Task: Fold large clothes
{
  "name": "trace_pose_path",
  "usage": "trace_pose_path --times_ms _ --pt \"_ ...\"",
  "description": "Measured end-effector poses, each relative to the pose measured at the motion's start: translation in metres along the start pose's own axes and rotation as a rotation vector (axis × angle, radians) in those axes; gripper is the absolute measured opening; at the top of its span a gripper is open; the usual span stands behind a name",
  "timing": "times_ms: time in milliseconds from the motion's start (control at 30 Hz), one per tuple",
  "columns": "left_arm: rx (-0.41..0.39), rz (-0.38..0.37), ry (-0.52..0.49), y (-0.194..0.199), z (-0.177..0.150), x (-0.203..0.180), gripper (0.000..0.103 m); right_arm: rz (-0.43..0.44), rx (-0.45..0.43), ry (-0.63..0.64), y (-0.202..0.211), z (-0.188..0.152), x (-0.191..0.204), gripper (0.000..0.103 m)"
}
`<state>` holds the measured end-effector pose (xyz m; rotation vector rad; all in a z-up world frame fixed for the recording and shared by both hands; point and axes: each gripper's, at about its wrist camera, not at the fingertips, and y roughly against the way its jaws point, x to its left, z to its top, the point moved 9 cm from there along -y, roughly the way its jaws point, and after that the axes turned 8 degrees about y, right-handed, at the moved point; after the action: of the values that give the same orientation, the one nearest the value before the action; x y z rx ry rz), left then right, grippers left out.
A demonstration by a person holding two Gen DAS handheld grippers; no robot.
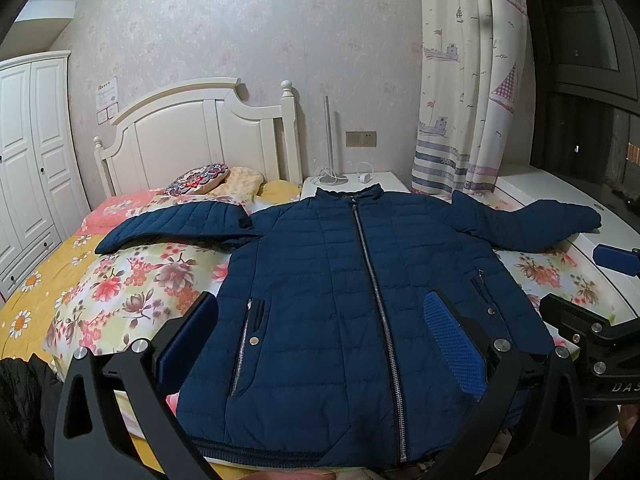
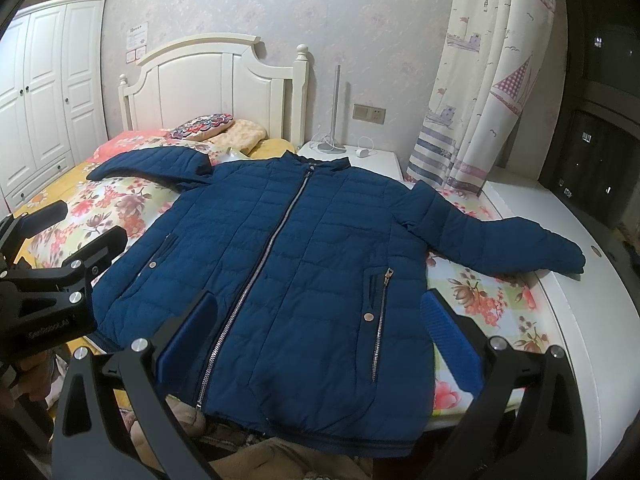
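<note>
On the bed [image 1: 120,280], a blue jacket [image 1: 340,300] lies flat, zipped, sleeves spread, nothing folded yet, while left tongs [image 1: 332,340] and right tongs [image 2: 316,340] hover, both apart.

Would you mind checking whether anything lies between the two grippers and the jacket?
Nothing visible does. The jacket lies flat, and both the left gripper and right gripper hover over its hem, jaws open.
</note>
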<state>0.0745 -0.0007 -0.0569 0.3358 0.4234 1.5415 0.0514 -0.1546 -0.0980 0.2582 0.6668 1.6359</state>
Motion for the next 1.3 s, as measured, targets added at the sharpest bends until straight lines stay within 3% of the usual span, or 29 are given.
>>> trace_pose_path --times_ms 1300 --pt "0.016 0.003 0.002 -0.004 -0.011 0.011 0.099 0.023 0.027 0.006 -0.009 -0.009 0.008 0.101"
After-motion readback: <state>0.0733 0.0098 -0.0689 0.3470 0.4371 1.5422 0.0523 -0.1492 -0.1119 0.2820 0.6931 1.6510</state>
